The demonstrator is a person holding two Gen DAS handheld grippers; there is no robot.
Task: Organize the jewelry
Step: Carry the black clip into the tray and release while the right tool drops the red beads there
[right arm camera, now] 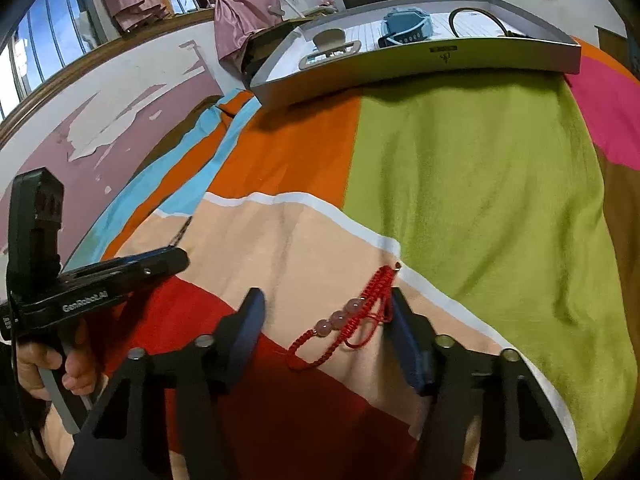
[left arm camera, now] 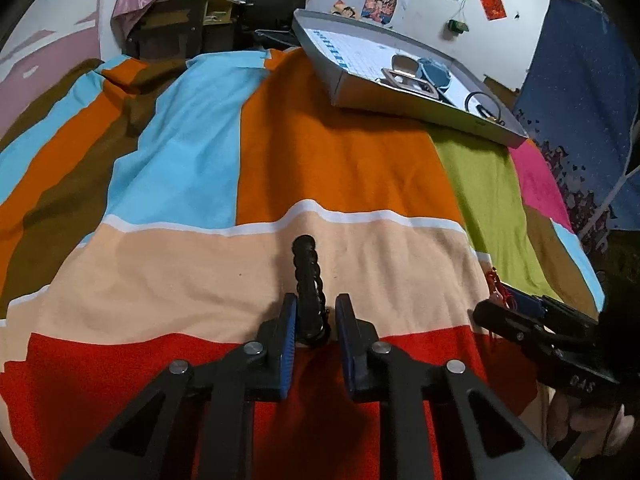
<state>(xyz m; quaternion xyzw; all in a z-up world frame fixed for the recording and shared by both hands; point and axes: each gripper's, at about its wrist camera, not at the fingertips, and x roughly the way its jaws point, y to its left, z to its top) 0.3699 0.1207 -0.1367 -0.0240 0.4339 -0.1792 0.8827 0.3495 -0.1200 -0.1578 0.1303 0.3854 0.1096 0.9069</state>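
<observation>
Both pick-ups are in hand at once. The left gripper [left arm camera: 316, 320] straddles a black twisted hair tie [left arm camera: 307, 280] lying on the bedspread [left arm camera: 340, 172]; its pads flank it with slivers of gap, not yet clenched. The right gripper [right arm camera: 326, 320] stands half-closed around a red cord bracelet [right arm camera: 352, 316], ungrasped. Next, I judge, each must pinch without catching cloth, then lift. The grey box [right arm camera: 400, 64] lies well ahead, open bedspread between; its raised wall needs clearing.
</observation>
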